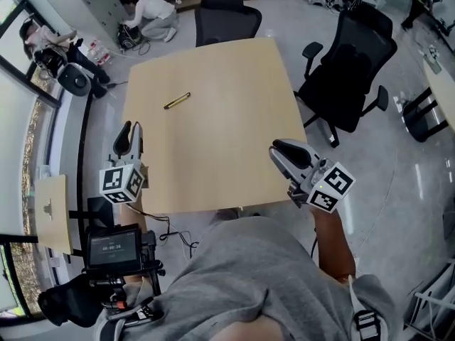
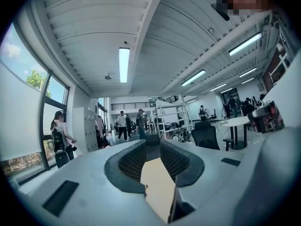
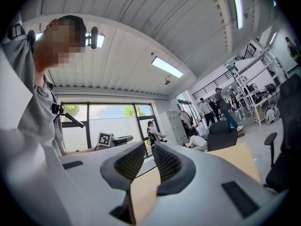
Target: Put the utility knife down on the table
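Open office with a glossy grey floor (image 1: 387, 190). Square wooden table (image 1: 220, 141), with black office chairs (image 1: 350, 66) at its far and right sides. Left gripper (image 1: 132, 129) over the near-left edge, right gripper (image 1: 279, 150) at the near-right corner. Both have jaws narrowly apart with nothing between. Yellow utility knife (image 1: 177, 100) lies on the table's far-left part, well apart from both.

I've got the knife (image 1: 177, 101) lying flat on the table (image 1: 220, 148). It's slim and yellowish, with a darker tip at its near end. It sits on a diagonal in the far-left quarter, nearer the left edge than the far edge.
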{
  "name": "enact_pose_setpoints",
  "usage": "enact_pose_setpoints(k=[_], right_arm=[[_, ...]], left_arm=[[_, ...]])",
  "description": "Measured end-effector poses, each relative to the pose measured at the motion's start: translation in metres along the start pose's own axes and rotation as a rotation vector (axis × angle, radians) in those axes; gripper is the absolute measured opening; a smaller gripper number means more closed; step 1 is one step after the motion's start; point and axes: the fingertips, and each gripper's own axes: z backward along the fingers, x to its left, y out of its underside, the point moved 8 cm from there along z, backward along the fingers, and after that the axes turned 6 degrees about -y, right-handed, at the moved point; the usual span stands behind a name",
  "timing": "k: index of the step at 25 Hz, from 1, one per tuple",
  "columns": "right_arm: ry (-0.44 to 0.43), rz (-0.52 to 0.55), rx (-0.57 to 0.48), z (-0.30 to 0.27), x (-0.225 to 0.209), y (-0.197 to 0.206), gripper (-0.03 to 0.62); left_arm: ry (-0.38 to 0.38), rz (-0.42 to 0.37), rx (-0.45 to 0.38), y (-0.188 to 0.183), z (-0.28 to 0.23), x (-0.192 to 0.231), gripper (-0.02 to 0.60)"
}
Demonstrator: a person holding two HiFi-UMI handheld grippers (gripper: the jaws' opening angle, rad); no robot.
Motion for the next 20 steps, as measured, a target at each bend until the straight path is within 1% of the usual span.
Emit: enact_pose_setpoints(k=[4,7,15,17,20], right_arm=[[-0.022,0.005,-0.007,-0.006,0.013,0.001,0.069],[-0.042,0.018,-0.010,-0.018,0.021,-0.003,0.069],[-0.074,0.053,-0.015,-0.040,0.054,-0.003,0.069],[-0.069,0.066,-0.022,-0.045,0.063,-0.002,0.069],[-0.055,0.082,-0.045,-0.047,0.074,-0.012,0.069]], left_arm=[[-0.006,0.053,-0.026,-0.004,0.053,0.000,0.094],[0.007,0.090,-0.037,-0.006,0.083,0.002,0.094],[0.031,0.134,-0.045,0.001,0.150,0.008,0.094],[0.041,0.137,-0.048,0.004,0.161,0.012,0.094],[0.062,0.132,-0.056,0.001,0.169,0.016,0.094]])
